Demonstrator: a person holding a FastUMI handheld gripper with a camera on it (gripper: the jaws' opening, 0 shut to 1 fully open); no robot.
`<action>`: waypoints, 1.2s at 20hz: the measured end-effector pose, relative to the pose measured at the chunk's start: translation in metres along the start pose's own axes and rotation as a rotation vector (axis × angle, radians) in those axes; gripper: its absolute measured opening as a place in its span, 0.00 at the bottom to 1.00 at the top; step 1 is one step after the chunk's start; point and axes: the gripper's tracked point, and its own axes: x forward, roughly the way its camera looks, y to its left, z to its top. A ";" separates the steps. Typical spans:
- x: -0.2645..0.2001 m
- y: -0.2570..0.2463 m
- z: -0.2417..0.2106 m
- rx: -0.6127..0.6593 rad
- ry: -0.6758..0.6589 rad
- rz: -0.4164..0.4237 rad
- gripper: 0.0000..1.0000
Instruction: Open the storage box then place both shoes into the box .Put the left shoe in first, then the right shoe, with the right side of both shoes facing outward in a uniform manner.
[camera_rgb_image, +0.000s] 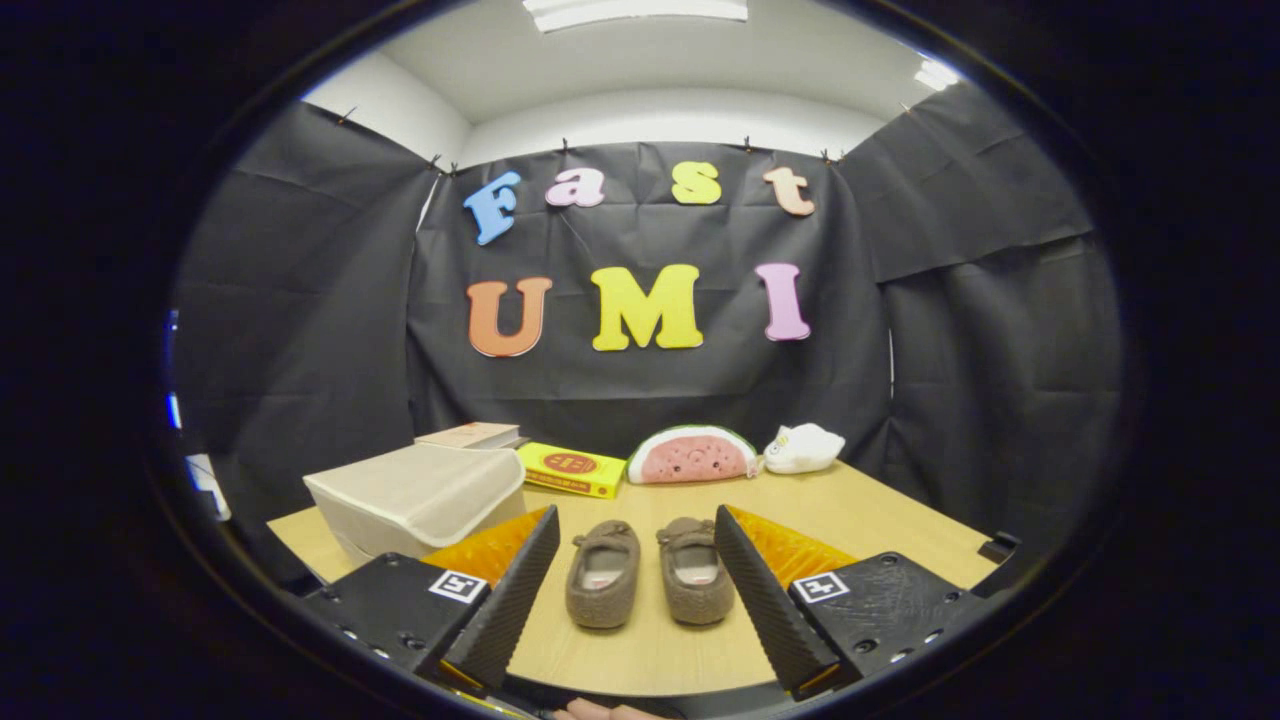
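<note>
Two brown slipper-like shoes lie side by side on the wooden table (860, 520), heels toward me: the left shoe (603, 573) and the right shoe (694, 570). Both rest just ahead of and between my fingers. My gripper (636, 572) is open, its ribbed black fingers (510, 590) spread wide on either side of the pair and touching neither. The beige fabric storage box (418, 497) stands on the table beyond my left finger, its lid down.
Along the table's back edge sit a tan book (470, 435), a yellow box (570, 468), a watermelon-slice plush (692, 456) and a white plush (803, 448). Black cloth walls close the booth on three sides.
</note>
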 end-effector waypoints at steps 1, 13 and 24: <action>0.005 0.006 -0.002 0.015 0.016 0.018 0.95; 0.104 0.079 0.008 0.347 0.217 0.410 0.96; 0.194 0.130 -0.036 0.730 0.559 0.716 0.95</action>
